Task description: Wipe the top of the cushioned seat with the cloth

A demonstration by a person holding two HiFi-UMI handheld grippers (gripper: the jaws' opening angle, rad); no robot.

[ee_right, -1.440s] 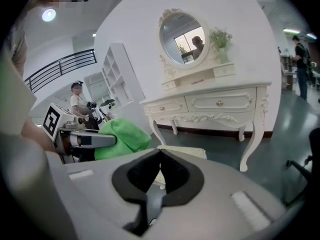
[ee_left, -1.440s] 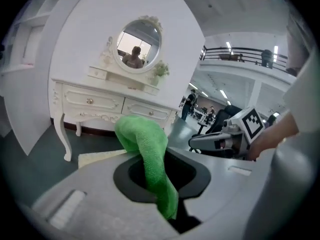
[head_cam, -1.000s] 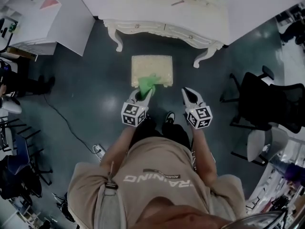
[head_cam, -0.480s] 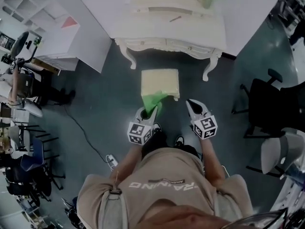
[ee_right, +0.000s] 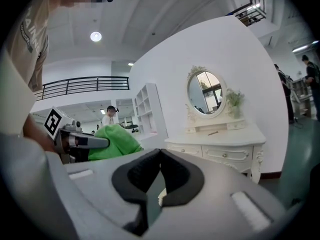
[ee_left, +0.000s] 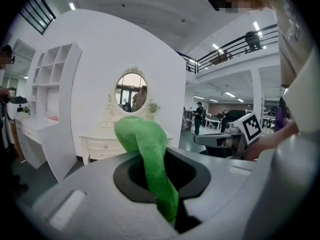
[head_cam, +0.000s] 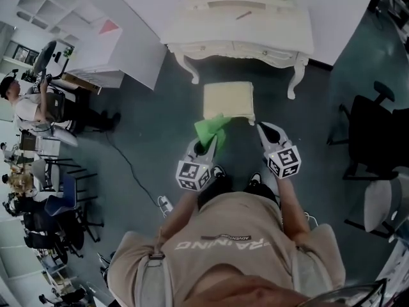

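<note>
Two grippers at a square cushioned seat, one holding a cloth.
Head view: the pale padded cushioned seat (head_cam: 228, 100) stands on the dark floor (head_cam: 147, 126), with the crumpled green cloth (head_cam: 212, 130) at its near left corner, held by the left gripper (head_cam: 206, 147); the right gripper (head_cam: 266, 128) hangs just beside the seat. Left gripper view: the fingers (ee_left: 197, 176) clamp the nubbly terry cloth. Right gripper view: the dark padded fingers (ee_right: 180, 174) meet at their tips, holding nothing.

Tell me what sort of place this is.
Probably a mock bedroom set inside a big open workspace or lab: a white dressing table with an oval mirror stands against a free-standing wall panel, with an office chair and a railed mezzanine nearby.
</note>
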